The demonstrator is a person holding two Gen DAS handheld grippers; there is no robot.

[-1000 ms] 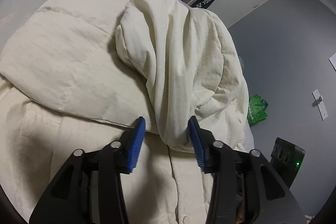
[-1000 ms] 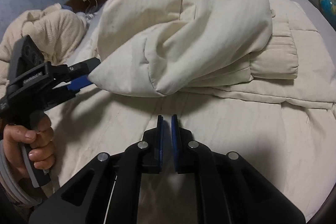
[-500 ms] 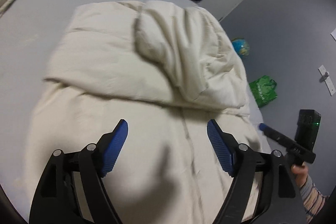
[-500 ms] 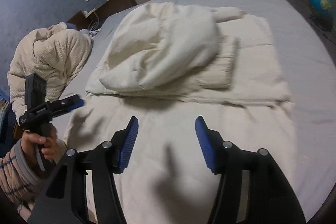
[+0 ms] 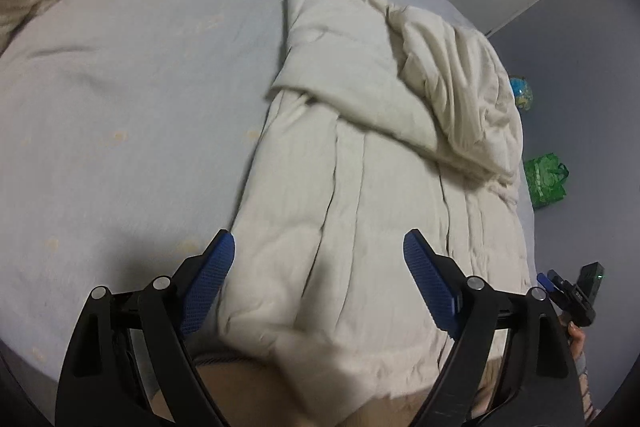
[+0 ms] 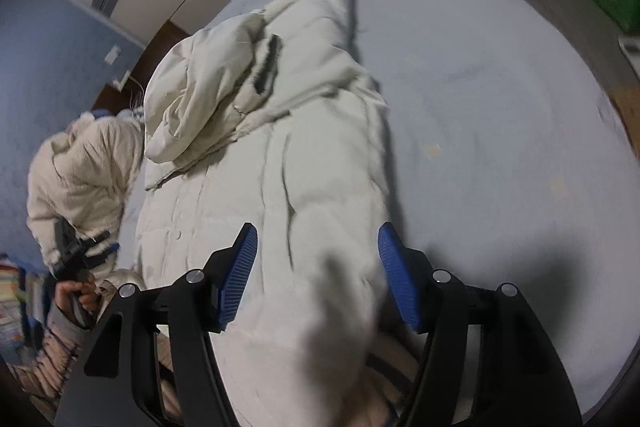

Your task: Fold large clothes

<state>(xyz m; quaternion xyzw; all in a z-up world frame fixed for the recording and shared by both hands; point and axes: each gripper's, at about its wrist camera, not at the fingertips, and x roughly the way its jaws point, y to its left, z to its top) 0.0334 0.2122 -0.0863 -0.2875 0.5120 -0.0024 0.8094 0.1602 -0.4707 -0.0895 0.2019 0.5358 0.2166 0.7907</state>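
Both grippers are pulling back toward the near edge of the bed, and where a second ago the left jaws were around the folded-over flap and the right jaws were pressed together, both pairs are now opening with nothing pinched. The left gripper point(image 5: 318, 259) is hanging over the near end of the coat point(image 5: 360, 227), jaws spread wide, the cloth lying below the gap and not touching the pads. The right gripper point(image 6: 316, 259) is doing the same from the other side, jaws spread above the coat point(image 6: 320, 211) and clear of it.

The coat is lying lengthways on the bed point(image 5: 120, 107), its near hem reaching the near edge by the person's body, its far part already folded back on itself toward the far edge into a rumpled bundle with the hood on top.

It is looking like a padded, quilted coat: soft, bulky, springy and probably light, so a fold will likely puff up again unless pressed flat. The shell may be a little slippery. The best holds are probably the two near hem corners, one in each gripper, biting deep past the seam so the padding is not slipping out while the hem is being carried to the far fold.
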